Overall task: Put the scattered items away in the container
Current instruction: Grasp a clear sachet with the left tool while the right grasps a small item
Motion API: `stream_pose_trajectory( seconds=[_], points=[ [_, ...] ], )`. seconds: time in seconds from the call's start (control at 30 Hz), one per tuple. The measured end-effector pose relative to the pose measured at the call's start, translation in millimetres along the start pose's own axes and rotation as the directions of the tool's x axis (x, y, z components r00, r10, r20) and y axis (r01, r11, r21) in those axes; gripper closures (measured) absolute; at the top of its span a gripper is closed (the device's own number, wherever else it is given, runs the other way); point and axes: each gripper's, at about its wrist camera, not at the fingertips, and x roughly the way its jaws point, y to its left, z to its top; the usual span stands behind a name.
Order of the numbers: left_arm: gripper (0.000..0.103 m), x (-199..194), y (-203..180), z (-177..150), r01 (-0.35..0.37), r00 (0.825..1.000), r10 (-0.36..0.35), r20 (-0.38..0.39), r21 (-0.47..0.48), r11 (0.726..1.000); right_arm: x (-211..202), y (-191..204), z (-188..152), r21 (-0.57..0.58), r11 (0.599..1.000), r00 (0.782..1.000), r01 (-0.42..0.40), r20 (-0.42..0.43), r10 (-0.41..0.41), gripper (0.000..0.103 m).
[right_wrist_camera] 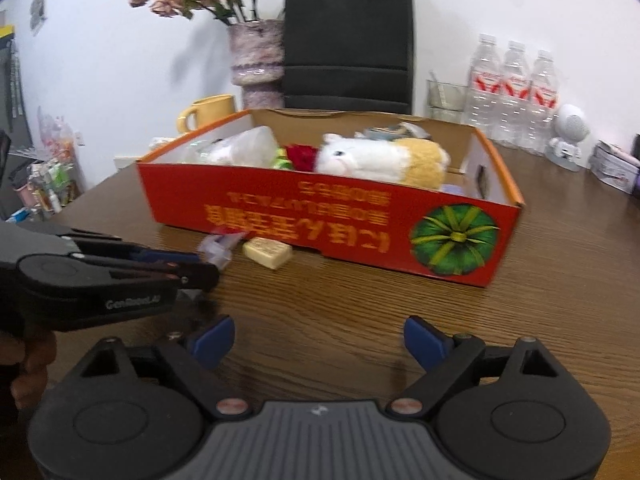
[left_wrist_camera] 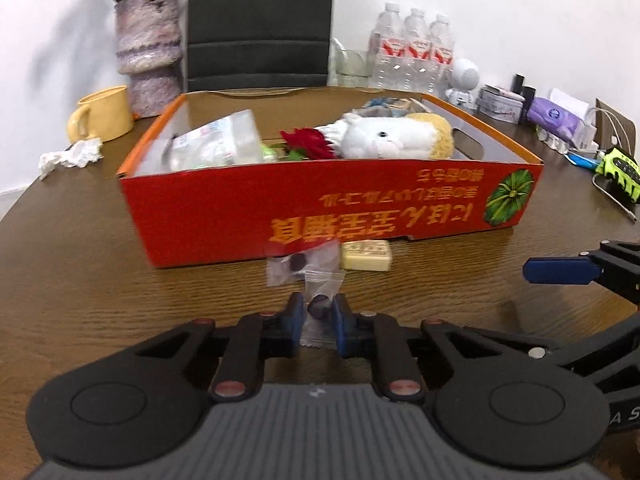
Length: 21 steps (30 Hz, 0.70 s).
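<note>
The box [left_wrist_camera: 328,204] sits mid-desk [left_wrist_camera: 80,280], a plush toy [left_wrist_camera: 384,140] inside it. Just before its front wall lie a small block [left_wrist_camera: 366,256] and a plastic packet [left_wrist_camera: 316,280], packet to the left. Behind the box stand a vase [left_wrist_camera: 148,52], a mug [left_wrist_camera: 104,114] and bottles [left_wrist_camera: 412,52].

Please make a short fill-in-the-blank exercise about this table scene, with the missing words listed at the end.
1. The left tool is shut on a clear ____ packet.
2. The plush toy lies inside the ____ box.
3. The right tool holds ____.
4. The pale yellow block lies on the ____.

Answers: plastic; red; nothing; table
</note>
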Motion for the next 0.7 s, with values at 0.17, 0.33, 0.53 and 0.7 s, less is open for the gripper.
stream_pose_trajectory(
  seconds=[0.17, 0.33, 0.53, 0.7],
  points=[
    [0.087, -9, 16, -6, 0.001, 1.000, 0.000, 0.005, -0.025, 1.000, 7, 22, 4, -0.053, 0.996, 0.997, -0.075, -0.002, 0.075, 0.023],
    [0.087, -16, 27, -10, 0.008, 1.000, -0.008, 0.011, -0.045, 0.999, 20, 42, 3, -0.099, 0.990, 0.995, -0.101, -0.036, 0.098, 0.052],
    [0.087, -21, 29, -15, 0.011, 1.000, -0.010, 0.022, -0.038, 0.999, 14, 50, 0, -0.151, 0.983, 0.994, -0.106, -0.033, 0.102, 0.092],
    [0.087, -27, 26, -15, 0.015, 0.999, -0.014, 0.044, -0.025, 1.000, 5, 43, 0, -0.122, 0.988, 0.996, -0.095, -0.014, 0.094, 0.092]
  ],
)
